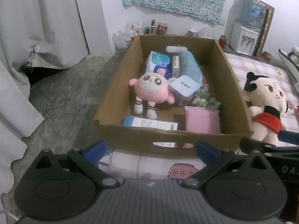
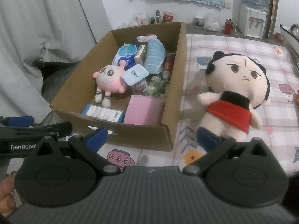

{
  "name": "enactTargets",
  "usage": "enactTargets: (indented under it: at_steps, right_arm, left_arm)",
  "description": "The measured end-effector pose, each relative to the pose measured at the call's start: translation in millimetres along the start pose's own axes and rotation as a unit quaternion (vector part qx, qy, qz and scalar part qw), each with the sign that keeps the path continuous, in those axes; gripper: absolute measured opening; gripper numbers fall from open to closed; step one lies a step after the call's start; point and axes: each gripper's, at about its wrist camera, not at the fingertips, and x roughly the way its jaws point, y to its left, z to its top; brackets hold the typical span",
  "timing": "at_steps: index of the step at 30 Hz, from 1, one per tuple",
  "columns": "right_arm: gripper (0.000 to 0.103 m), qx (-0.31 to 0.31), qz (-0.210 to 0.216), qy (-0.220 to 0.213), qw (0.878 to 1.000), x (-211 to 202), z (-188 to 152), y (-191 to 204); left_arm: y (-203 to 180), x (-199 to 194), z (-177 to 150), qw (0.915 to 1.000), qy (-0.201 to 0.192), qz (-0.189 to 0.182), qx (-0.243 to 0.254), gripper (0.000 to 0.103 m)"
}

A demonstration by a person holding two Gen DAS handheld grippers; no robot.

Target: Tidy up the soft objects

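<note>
Left wrist view: left claw point(image 1: 150, 150) spread apart, empty, lower centre, facing cardboard box point(image 1: 233, 85). Pink plush point(image 1: 151, 91) sits in box, head toward top of frame, legs toward bottom.

Right wrist view: right claw point(image 2: 151, 138) spread apart, empty. Large doll point(image 2: 237, 91) lies on mattress point(image 2: 224, 43) right of box, long axis diagonal, head upper left, feet lower right.

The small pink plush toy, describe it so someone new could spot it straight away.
Find the open brown cardboard box on the patterned sheet. Inside, near its left wall, lies a small round pink plush toy with a pale face, big dark eyes and striped socks; it is the only doll in the box.
</note>
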Motion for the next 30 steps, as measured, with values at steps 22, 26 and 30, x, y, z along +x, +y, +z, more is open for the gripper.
enactTargets:
  at_steps: [22, 26, 30]
  right_arm:
    - [0.102, 0.003, -0.004, 0.000, 1.000, 1.3, 1.2, 0.9]
    - [0.102, 0.002, -0.003, 0.000, 1.000, 1.7, 1.3, 0.6]
    - [0.102, 0.002, -0.004, 0.002, 1.000, 1.2, 1.8, 1.6]
  left_arm:
    - [1.7, -0.7, 0.4, 1.0000, -0.001, 0.001, -0.001, 0.102]
    - [2.0, -0.4, 0.8, 1.0000, 0.000, 0.000, -0.001, 0.102]
    - [1.7, -1.5, 0.1, 1.0000, 0.004, 0.002, -0.004, 0.102]
